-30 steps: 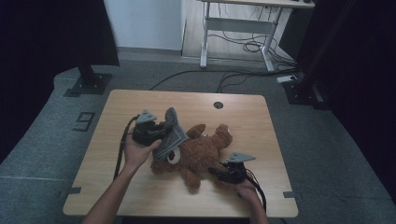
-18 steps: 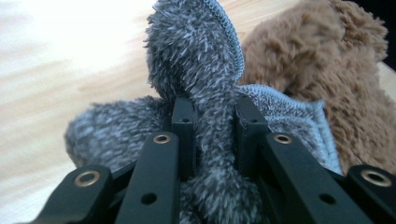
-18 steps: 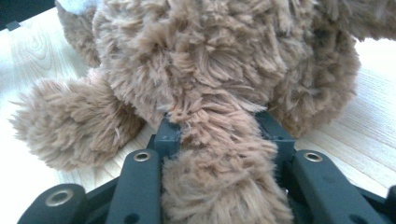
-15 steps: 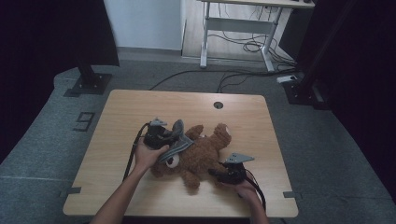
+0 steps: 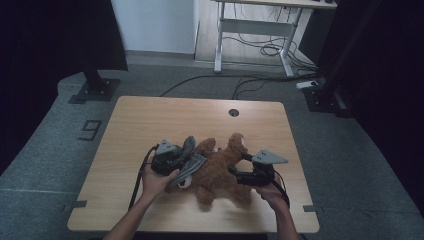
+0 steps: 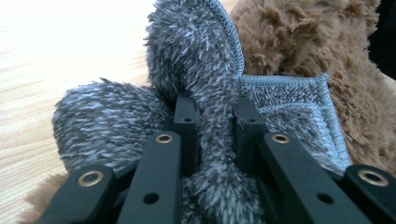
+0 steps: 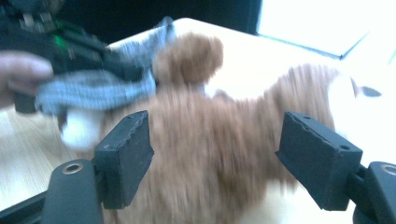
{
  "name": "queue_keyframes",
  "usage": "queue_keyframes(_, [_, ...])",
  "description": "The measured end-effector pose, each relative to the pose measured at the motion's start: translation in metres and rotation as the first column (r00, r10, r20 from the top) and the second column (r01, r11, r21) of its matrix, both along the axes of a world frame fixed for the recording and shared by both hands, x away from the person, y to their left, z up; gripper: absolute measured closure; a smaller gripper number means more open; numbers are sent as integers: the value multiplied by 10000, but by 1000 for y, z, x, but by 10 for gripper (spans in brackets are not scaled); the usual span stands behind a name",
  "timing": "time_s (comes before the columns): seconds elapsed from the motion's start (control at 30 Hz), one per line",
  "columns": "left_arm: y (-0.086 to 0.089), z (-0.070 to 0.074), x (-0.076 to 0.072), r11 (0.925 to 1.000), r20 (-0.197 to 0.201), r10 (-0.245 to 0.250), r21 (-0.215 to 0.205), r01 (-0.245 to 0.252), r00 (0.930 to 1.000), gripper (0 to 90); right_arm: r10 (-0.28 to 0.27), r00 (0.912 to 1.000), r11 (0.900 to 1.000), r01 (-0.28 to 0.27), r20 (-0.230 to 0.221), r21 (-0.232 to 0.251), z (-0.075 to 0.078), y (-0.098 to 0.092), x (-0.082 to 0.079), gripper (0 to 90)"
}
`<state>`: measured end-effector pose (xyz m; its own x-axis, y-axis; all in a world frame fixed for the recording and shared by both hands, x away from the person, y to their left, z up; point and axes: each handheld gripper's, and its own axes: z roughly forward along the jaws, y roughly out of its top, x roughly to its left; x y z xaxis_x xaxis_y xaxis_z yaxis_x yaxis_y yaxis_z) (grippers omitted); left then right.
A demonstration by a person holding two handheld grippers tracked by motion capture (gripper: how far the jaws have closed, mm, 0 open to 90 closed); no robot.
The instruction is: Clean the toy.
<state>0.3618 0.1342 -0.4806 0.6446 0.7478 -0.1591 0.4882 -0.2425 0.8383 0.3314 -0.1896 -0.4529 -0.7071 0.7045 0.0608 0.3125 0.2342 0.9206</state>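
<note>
A brown teddy bear (image 5: 220,170) lies flat on the wooden desk (image 5: 150,120), near the person's edge. A fuzzy grey cloth (image 6: 205,70) rests on the bear's head end. The left gripper (image 5: 172,161) has its jaws pinched tight on a fold of that cloth, right beside the bear. The right gripper (image 5: 239,175) is held over the bear's other side, and its jaws have just been opening. They stand wide apart with nothing gripped between them; the bear's fur shows beyond them

One brown plush toy (image 5: 220,170), one grey cloth (image 5: 189,160), two grippers, one table (image 5: 150,120).
</note>
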Motion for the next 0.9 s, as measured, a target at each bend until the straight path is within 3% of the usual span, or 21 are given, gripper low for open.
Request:
queue_keyframes(0.03, [0, 0, -2, 10000, 96, 9, 9, -9, 10000, 755, 0, 10000, 10000, 0, 0, 0, 0, 0, 0, 248])
queue_keyframes(0.13, [0, -1, -9, 10000, 220, -20, -8, 20, 9998, 756, 387, 9989, 9975, -371, 260, -593, 27, 23, 15, 241])
queue_keyframes(0.2, [0, -2, -11, 10000, 256, -36, -61, 37, 9997, 756, 633, 9979, 9946, -620, 125, -828, 35, 36, 28, 227])
queue_keyframes(0.23, [1, -2, -12, 9999, 257, -44, -89, 47, 9997, 756, 737, 9969, 9885, -769, -288, -1301, 35, 45, 41, 208])
queue_keyframes(0.27, [1, -2, -13, 9999, 271, -55, -120, 58, 9996, 756, 737, 9969, 9885, -769, -288, -1301, 35, 45, 41, 208])
queue_keyframes(0.4, [3, -3, -15, 9998, 291, -89, -199, 94, 9995, 757, 905, 9831, 9737, -1209, -1590, -1929, 10, 47, 61, 151])
queue_keyframes(0.43, [3, -4, -16, 9996, 281, -121, -253, 128, 9995, 757, 1013, 9715, 9731, -1416, -2145, -1816, -5, 43, 62, 140])
queue_keyframes(0.47, [3, -4, -16, 9996, 281, -121, -253, 128, 9995, 757, 1013, 9715, 9731, -1416, -2145, -1816, -5, 43, 62, 140])
queue_keyframes(0.53, [2, -5, -17, 9995, 303, -118, -275, 126, 9995, 757, 1318, 9586, 9773, -1682, -2525, -1286, -16, 36, 58, 129])
queue_keyframes(0.6, [0, -4, -18, 9996, 290, -133, -263, 141, 9995, 757, 1535, 9488, 9739, -1925, -2762, -1200, -21, 34, 52, 108])
queue_keyframes(0.7, [0, -4, -20, 9995, 288, -156, -282, 164, 9995, 757, 1809, 9369, 9605, -2337, -2992, -1509, -27, 36, 45, 72])
queue_keyframes(0.77, [0, -4, -22, 9992, 297, -204, -344, 215, 9993, 757, 1715, 9299, 9440, -2496, -3254, -2159, -37, 44, 39, 81])
queue_keyframes(0.83, [-1, -5, -24, 9992, 359, -200, -349, 213, 9992, 757, 1703, 9309, 9429, -2492, -3230, -2211, -38, 44, 38, 108])
queue_keyframes(0.9, [-1, -5, -25, 9990, 456, -181, -407, 199, 9988, 756, 1613, 9346, 9472, -2368, -3171, -2162, -40, 43, 37, 202])
